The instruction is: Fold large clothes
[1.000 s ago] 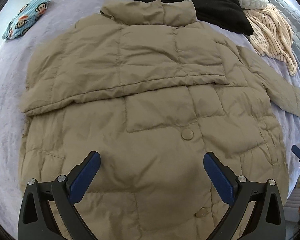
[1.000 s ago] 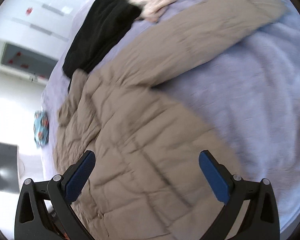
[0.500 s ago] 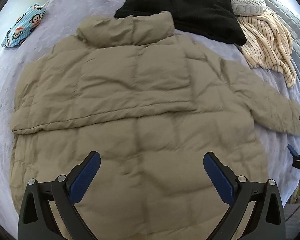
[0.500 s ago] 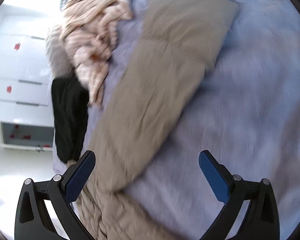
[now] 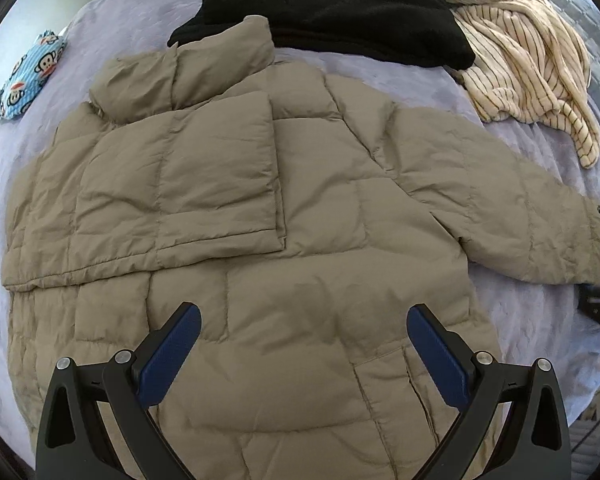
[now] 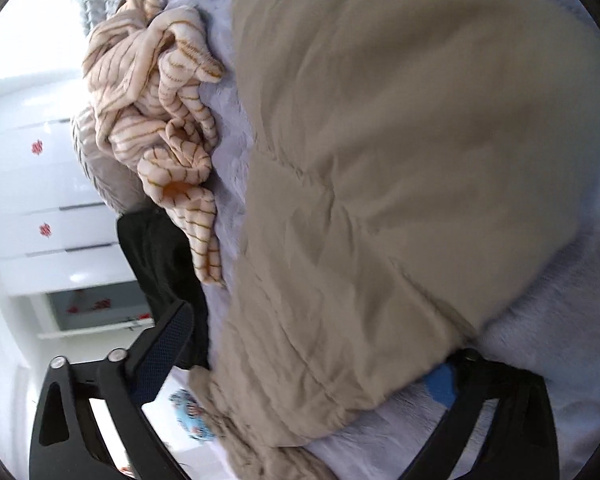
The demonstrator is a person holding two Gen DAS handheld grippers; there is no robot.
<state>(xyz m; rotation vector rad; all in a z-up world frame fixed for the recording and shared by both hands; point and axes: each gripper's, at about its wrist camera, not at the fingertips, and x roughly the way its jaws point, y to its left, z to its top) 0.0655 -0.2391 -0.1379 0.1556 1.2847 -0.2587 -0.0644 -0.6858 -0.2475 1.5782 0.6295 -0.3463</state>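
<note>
Fingers of the left gripper [image 5: 304, 344] hang released above the jacket [image 5: 300, 240]; right gripper [image 6: 312, 360] straddles the sleeve [image 6: 400, 160], unclenched, probably to fold it inward.

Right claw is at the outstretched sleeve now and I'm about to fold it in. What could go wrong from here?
1. The sleeve is thick and puffy; the right claw, open around its edge, may pinch only the outer layer and slip.
2. The striped garment lies near that sleeve and could get dragged along.
3. The left claw hovers open, pinning nothing, so the jacket and its already folded sleeve may shift.
</note>
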